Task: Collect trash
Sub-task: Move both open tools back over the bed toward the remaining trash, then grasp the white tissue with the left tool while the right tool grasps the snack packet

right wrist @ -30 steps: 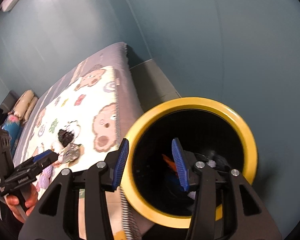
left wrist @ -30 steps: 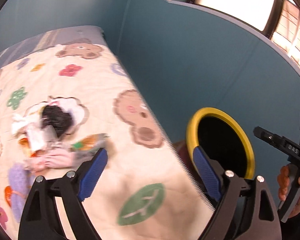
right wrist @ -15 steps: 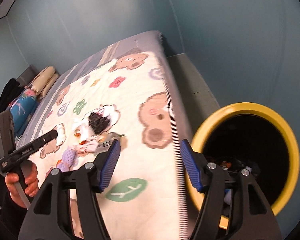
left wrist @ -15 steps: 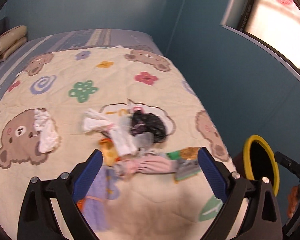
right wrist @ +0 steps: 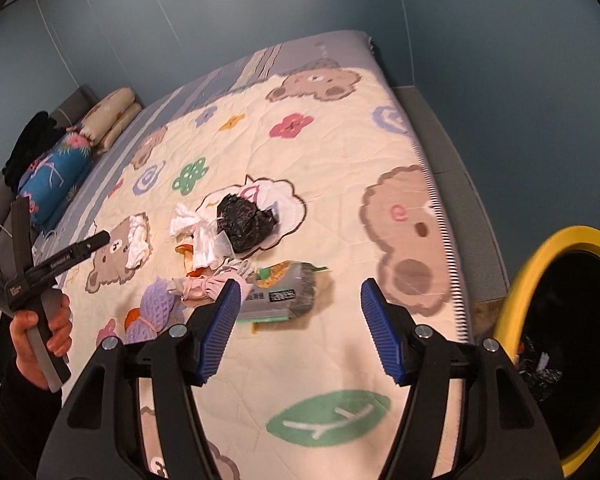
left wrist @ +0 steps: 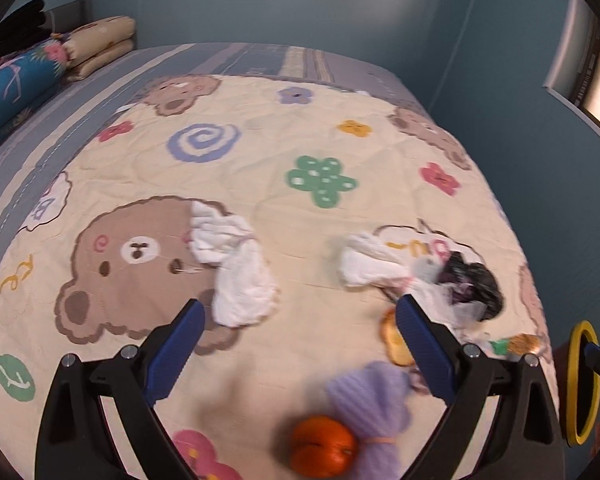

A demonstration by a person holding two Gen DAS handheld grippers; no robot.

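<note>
Trash lies scattered on a bear-print quilt (left wrist: 260, 168). My left gripper (left wrist: 300, 316) hangs open and empty over the quilt, a crumpled white tissue (left wrist: 236, 264) just beyond its left finger. Farther right lie another tissue (left wrist: 368, 260), a black bag (left wrist: 472, 280), a purple bundle (left wrist: 372, 412) and an orange (left wrist: 322, 444). My right gripper (right wrist: 300, 300) is open and empty above a grey-green snack packet (right wrist: 284, 292), with the black bag (right wrist: 244, 220) and pink cloth (right wrist: 204, 286) beyond. The yellow-rimmed bin (right wrist: 560, 340) stands off the bed's right edge.
Pillows (right wrist: 112, 116) and a blue floral bolster (right wrist: 56, 172) lie at the head of the bed. A hand (right wrist: 40, 328) holds the left gripper (right wrist: 62, 220) at the left of the right wrist view. Teal walls close in behind and right. A grey ledge (right wrist: 440, 128) runs along the bed.
Both grippers swung away from the yellow bin toward the bed. The left one travelled left across the quilt to the white tissue. The right jaws widened and now hang over the snack packet.
</note>
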